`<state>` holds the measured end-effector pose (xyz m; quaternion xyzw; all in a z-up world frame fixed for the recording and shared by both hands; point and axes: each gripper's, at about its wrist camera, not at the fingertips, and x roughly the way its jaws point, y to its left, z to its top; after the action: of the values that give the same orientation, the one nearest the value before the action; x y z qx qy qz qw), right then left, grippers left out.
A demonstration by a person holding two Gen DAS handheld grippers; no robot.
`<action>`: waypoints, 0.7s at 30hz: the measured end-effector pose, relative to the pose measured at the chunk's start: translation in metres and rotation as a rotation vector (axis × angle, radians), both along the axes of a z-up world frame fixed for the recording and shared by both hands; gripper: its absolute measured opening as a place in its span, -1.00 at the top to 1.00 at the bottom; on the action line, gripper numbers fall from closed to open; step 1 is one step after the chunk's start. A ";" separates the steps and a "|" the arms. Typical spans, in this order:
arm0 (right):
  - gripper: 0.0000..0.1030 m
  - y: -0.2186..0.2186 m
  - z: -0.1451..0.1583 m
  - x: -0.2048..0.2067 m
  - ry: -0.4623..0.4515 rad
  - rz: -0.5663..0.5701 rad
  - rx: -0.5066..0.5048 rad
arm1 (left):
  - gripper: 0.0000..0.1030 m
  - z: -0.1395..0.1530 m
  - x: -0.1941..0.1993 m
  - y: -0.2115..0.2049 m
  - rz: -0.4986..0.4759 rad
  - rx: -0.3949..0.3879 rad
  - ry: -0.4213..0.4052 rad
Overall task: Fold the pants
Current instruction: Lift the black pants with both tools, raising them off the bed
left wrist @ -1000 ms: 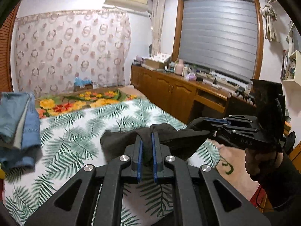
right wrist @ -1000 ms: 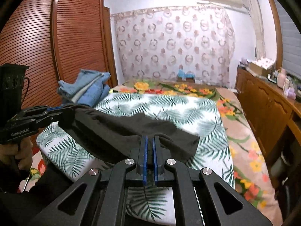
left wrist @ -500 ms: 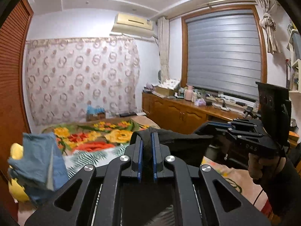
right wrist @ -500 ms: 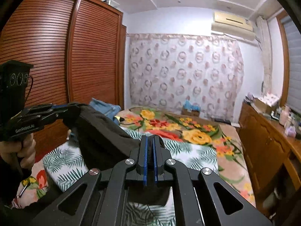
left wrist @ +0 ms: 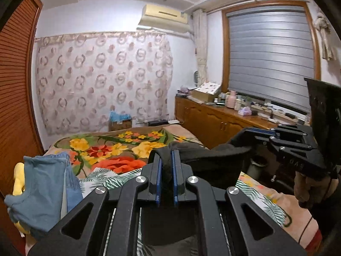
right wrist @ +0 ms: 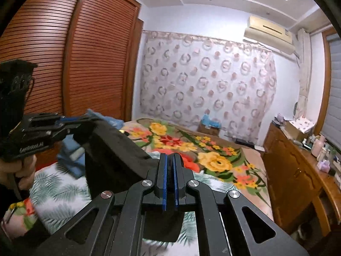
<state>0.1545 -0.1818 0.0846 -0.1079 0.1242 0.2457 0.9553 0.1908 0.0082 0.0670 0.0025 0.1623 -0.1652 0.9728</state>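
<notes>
pants (left wrist: 215, 160): black, off the bed (right wrist: 64, 194), strung between both tools so the cloth hangs free to straighten for a fold.
left tool (left wrist: 165, 166): pressed together, pinching one end of the top edge.
right tool (right wrist: 169, 170): pressed together, pinching the other end.
jeans (left wrist: 42, 187): piled at the bed's edge, apart.

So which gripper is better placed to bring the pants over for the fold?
Neither clearly: the left gripper and right gripper both clamp the black pants, stretched between them above the bed. Probably both together.
</notes>
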 end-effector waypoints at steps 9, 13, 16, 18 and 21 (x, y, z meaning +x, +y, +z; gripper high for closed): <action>0.91 0.016 -0.005 -0.005 -0.029 0.000 0.034 | 0.82 0.003 -0.023 0.001 0.013 0.046 -0.039; 0.91 0.014 -0.043 -0.003 0.054 0.023 0.014 | 0.82 -0.035 -0.035 0.004 0.004 0.058 0.053; 0.91 0.018 -0.072 -0.005 0.108 0.042 -0.015 | 0.82 -0.053 -0.043 0.002 0.009 0.075 0.065; 0.91 0.023 -0.081 -0.004 0.128 0.047 -0.031 | 0.82 -0.061 -0.045 -0.001 0.005 0.086 0.094; 0.91 0.024 -0.081 -0.003 0.141 0.055 -0.031 | 0.82 -0.060 -0.052 -0.005 -0.003 0.078 0.102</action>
<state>0.1514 -0.1581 0.0040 -0.1085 0.1918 0.2766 0.9354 0.1392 0.0034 0.0068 0.0324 0.2177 -0.1600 0.9623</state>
